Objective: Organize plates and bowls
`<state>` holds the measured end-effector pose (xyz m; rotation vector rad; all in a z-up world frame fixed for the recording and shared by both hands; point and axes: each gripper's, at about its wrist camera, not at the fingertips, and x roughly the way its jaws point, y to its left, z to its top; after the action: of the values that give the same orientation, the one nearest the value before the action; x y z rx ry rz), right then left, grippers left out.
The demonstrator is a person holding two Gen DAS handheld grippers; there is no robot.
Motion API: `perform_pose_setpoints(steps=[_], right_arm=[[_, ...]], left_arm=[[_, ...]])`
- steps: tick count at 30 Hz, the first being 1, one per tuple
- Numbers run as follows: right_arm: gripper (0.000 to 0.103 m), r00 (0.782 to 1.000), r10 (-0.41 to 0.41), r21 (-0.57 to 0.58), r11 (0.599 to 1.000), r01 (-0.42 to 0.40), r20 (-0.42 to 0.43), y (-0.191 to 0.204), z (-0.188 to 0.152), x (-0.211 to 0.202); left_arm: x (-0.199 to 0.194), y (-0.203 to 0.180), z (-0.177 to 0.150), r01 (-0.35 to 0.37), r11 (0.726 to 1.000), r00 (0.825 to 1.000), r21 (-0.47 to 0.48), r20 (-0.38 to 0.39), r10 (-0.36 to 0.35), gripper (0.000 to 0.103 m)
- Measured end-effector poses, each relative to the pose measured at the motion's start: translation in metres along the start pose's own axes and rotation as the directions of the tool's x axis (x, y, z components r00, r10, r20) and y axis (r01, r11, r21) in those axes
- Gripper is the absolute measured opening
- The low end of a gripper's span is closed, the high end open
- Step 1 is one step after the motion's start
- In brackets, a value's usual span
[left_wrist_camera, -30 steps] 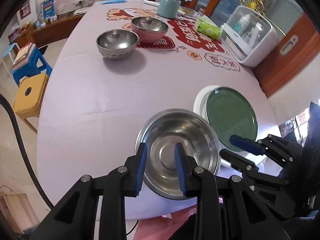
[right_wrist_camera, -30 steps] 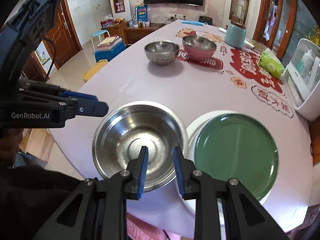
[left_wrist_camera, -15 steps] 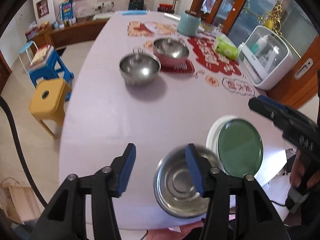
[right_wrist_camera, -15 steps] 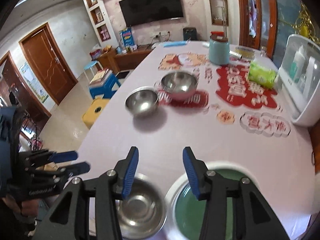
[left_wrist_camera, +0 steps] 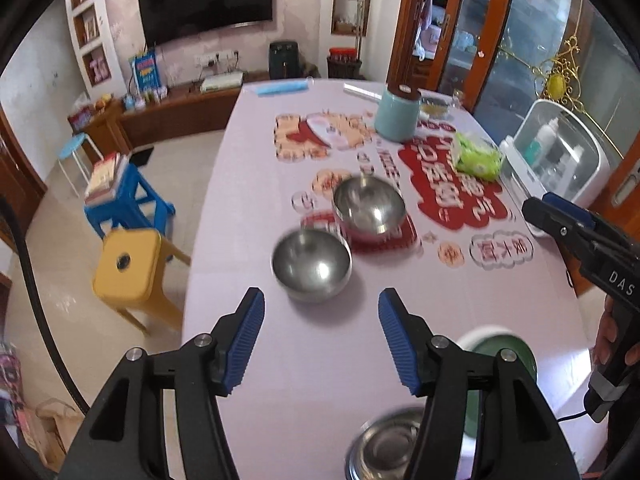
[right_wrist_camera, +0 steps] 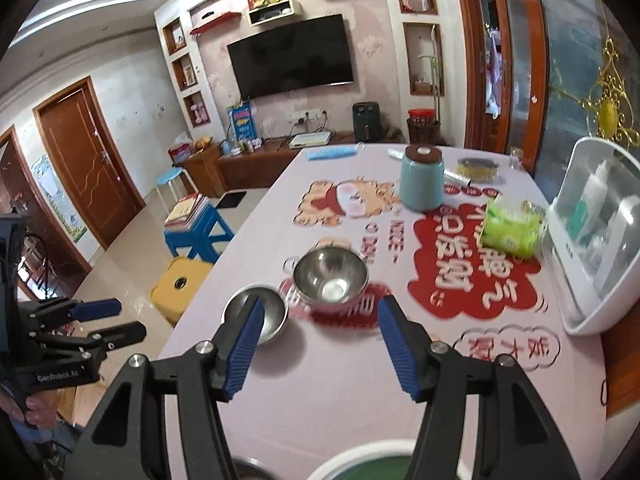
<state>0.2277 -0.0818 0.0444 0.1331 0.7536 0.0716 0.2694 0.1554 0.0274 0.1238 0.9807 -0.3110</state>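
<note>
Both grippers hang over the near end of the worktop [left_wrist_camera: 248, 208], which wears a pale pink cloth with red and orange pictures. The left gripper [left_wrist_camera: 322, 340] has its blue jaws about half apart and opening, with nothing between them. The right gripper [right_wrist_camera: 320, 342] is the same: jaws half apart, opening, holding nothing.

A big shiny steel bowl [left_wrist_camera: 384, 444] sits at the near edge of the worktop. Just beside it, toward the near right corner, a green plate [left_wrist_camera: 508, 354] lies on top of a white plate [right_wrist_camera: 360, 456]. Two more bowls wait near the middle of the worktop: a small shiny steel bowl [left_wrist_camera: 312, 266] and, just behind it, a steel bowl with a pink outside [right_wrist_camera: 330, 278]. They sit very close, maybe touching; the blur makes it hard to tell.

What could go wrong? The two middle bowls are round and smooth, so jaws that pinch only a thin rim may slip. If a gripper comes in fast at one bowl, it may bump the other one and push it away. The two grippers could also knock together, since both face the same pair. The big bowl sits close to the near edge, so a sleeve or a gripper passing low could nudge it off onto the floor.
</note>
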Motion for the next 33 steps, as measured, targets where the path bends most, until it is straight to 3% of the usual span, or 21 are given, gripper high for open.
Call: perform_pose_setpoints(steps=[2, 9, 17, 26, 33], right_arm=[[0.060, 1.000, -0.006, 0.009, 1.000, 0.006, 0.013, -0.005, 0.010, 0.006], [0.061, 0.999, -0.013, 0.111, 0.994, 0.008, 0.042, -0.031, 0.035, 0.036], [0.064, 1.000, 0.016, 0.248, 0.969, -0.018, 0.012, -0.056, 0.034, 0.071], [0.067, 0.995, 0.070, 0.296, 0.954, -0.046, -0.070, -0.064, 0.024, 0.123], [0.067, 0.984, 0.102, 0.407, 0.913, -0.034, -0.146, -0.073, 0.000, 0.162]], left_arm=[[0.002, -0.001, 0.017, -0.023, 1.000, 1.000, 0.004, 0.013, 0.023, 0.064], [0.020, -0.007, 0.075, -0.026, 0.999, 0.999, 0.026, 0.032, 0.026, 0.065], [0.067, -0.021, 0.117, -0.012, 0.998, 0.999, 0.062, 0.032, 0.010, 0.065], [0.147, -0.037, 0.128, 0.056, 0.995, 0.997, 0.078, -0.060, -0.052, 0.065], [0.210, -0.041, 0.120, 0.074, 0.993, 0.987, 0.094, -0.148, -0.060, 0.065]])
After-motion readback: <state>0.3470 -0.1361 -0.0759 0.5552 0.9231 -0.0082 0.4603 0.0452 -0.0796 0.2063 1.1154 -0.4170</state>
